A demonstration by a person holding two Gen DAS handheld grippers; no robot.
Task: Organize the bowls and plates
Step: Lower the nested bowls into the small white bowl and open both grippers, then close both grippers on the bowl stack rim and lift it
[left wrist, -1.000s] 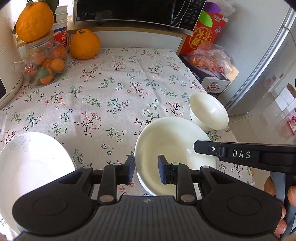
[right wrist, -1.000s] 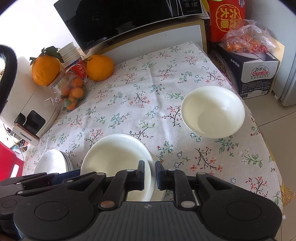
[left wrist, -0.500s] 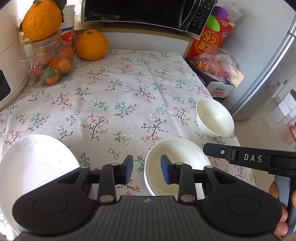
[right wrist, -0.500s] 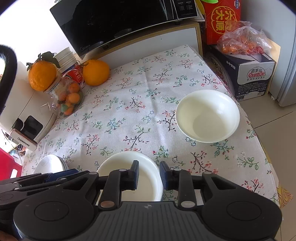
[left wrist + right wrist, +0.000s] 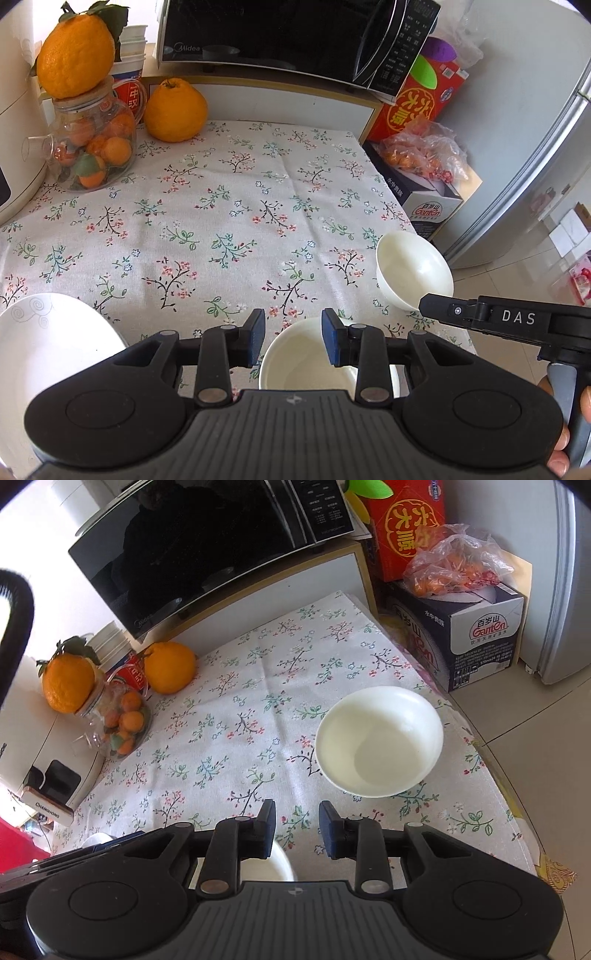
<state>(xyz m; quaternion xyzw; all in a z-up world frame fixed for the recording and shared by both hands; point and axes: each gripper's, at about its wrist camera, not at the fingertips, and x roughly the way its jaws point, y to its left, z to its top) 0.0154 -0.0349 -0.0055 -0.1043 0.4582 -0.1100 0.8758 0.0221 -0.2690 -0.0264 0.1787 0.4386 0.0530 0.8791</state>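
Both tools are empty, and nothing is gripped at this moment. The left tool (image 5: pixel 293 341) has its jaws apart with only tablecloth and a bowl rim showing between them; the right tool (image 5: pixel 295 829) is likewise parted over bare cloth. The dishes are spread along the near side of the floral table (image 5: pixel 229 206): a plate (image 5: pixel 48 343) with a faint swirl pattern sits at about 8 o'clock in the left view, a shallow white bowl (image 5: pixel 299 362) lies just under the left tool at 6 o'clock, partly hidden by the tool's body, and a deeper small bowl (image 5: pixel 380 740) stands apart near the table's right edge, at about 1 o'clock from the right tool. That spacing probably explains the poses: each tool hangs above the piece nearest to it, so either could drop on a rim without crossing the other. The small bowl, so near the edge, looks the likeliest to be knocked off, so gathering it inward would be sensible. The back of the table carries a jar of oranges (image 5: pixel 92 147) and a loose orange (image 5: pixel 175 110), leaving the middle free for stacking.
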